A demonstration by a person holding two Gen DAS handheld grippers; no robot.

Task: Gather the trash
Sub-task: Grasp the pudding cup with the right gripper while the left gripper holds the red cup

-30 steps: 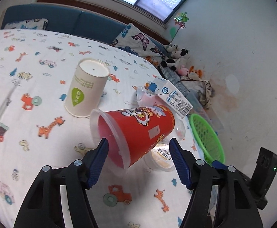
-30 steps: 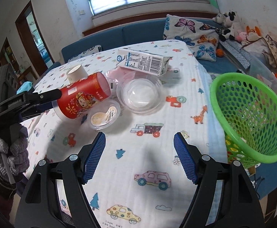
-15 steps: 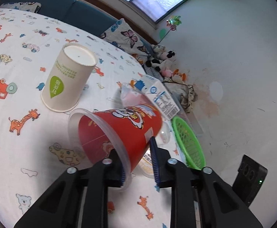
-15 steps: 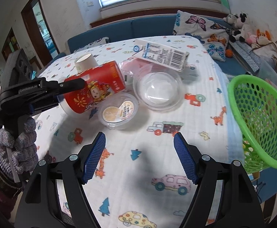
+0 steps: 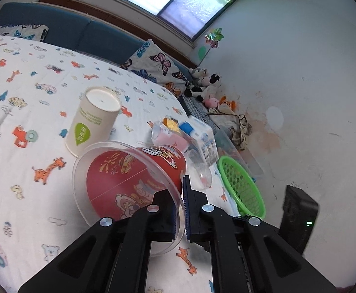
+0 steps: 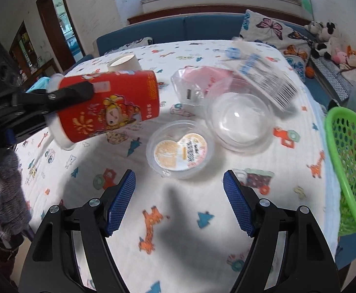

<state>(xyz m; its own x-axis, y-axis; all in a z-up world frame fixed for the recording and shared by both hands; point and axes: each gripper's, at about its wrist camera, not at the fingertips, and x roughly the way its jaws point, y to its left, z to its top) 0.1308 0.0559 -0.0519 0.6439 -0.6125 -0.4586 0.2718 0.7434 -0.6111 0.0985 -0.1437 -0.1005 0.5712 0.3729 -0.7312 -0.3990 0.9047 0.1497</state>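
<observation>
Between your left gripper (image 5: 181, 210) fingers sits the wall of a red plastic cup (image 5: 131, 183), its clear rim pinched as the jaws finish closing, one finger inside the mouth and one outside. Cartoon figures and yellow flourishes are printed on the red cup, and it looks empty. It lies tilted on its side above the cartoon-print tablecloth (image 6: 178, 219), mouth toward you at 7 o'clock in the left wrist view, base toward 1 o'clock. Your right gripper (image 6: 179, 201) has its fingers wide apart, holding nothing, over bare cloth. At its 12 o'clock sit a small lidded tub (image 6: 180, 150) and a clear dome lid (image 6: 239, 119). A green basket (image 6: 346, 161) hangs off the table edge at 3 o'clock.
</observation>
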